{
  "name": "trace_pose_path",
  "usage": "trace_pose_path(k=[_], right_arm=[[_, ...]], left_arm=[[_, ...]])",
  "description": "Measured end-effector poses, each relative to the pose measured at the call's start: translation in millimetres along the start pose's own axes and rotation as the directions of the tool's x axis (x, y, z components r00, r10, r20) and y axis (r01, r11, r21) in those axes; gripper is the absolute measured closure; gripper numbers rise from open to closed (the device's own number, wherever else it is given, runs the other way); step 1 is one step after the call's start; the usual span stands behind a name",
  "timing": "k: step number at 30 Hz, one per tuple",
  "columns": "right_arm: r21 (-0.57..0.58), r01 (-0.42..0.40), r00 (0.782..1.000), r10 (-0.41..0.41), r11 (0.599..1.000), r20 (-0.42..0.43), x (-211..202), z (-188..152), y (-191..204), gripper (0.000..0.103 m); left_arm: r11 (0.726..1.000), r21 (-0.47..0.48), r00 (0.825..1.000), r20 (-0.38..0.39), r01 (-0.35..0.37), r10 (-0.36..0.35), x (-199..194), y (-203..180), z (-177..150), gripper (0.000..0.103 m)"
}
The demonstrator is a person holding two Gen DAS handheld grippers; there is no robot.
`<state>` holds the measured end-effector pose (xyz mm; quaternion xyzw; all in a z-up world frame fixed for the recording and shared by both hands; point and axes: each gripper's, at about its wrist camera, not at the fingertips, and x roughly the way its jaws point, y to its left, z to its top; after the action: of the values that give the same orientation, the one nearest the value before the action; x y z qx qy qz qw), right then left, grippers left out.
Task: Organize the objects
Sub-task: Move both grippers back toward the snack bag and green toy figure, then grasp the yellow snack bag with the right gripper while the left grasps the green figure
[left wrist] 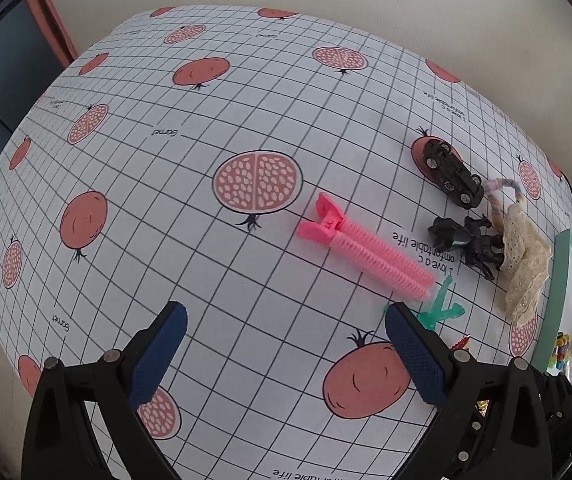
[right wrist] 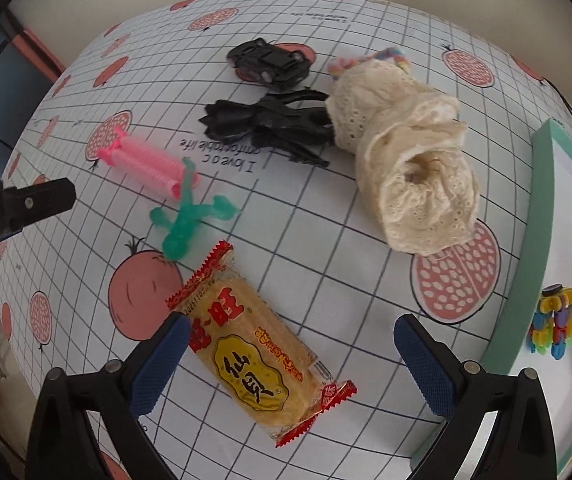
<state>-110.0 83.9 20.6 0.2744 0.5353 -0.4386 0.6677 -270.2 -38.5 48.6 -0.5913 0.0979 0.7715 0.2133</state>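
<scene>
Rice-cracker packet (right wrist: 260, 338) lying flat on pomegranate tablecloth (right wrist: 305, 216) btwn right gripper (right wrist: 291, 364) fingers, jaws spread wide w/ nothing held, left gripper (left wrist: 286, 354) likewise gaping; probably handling light, crinkly, brittle inside, so pinching gently across mid-width.

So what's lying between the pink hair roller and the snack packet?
A green gecko toy, seen in the right wrist view, its tip meeting the pink hair roller, just above the snack packet.

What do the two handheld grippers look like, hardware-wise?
Both match: the left gripper and right gripper have black plastic finger arms with silver rivets or screws, tipped by textured dark blue pads. No cables or sleeves are visible.
</scene>
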Motion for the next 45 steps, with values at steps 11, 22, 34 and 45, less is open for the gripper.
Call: trace_pose_path(k=[11,22,34,45], right_arm=[[-0.002,-0.039,0.999,0.039,0.999,-0.025,-10,-7,-19,0.002],[-0.021,-0.059,0.997,0.058,0.998,-0.055,-19,-14,-34,0.057],[-0.007,-0.088,0.995,0.088,0.996,-0.045,-56,-16,-48,0.063],[0.005,-0.097,0.995,0.097,0.995,-0.009,-52,5,-30,0.063]], left_arm=[[0.996,0.019,0.996,-0.003,0.085,-0.085,13,-36,1,0.004],[0.989,0.113,0.995,-0.006,0.095,-0.095,18,-61,-3,0.008],[0.977,0.193,0.996,-0.04,0.091,-0.085,26,-82,-10,0.037],[0.963,0.254,0.995,-0.044,0.094,-0.086,24,-98,-16,0.058]])
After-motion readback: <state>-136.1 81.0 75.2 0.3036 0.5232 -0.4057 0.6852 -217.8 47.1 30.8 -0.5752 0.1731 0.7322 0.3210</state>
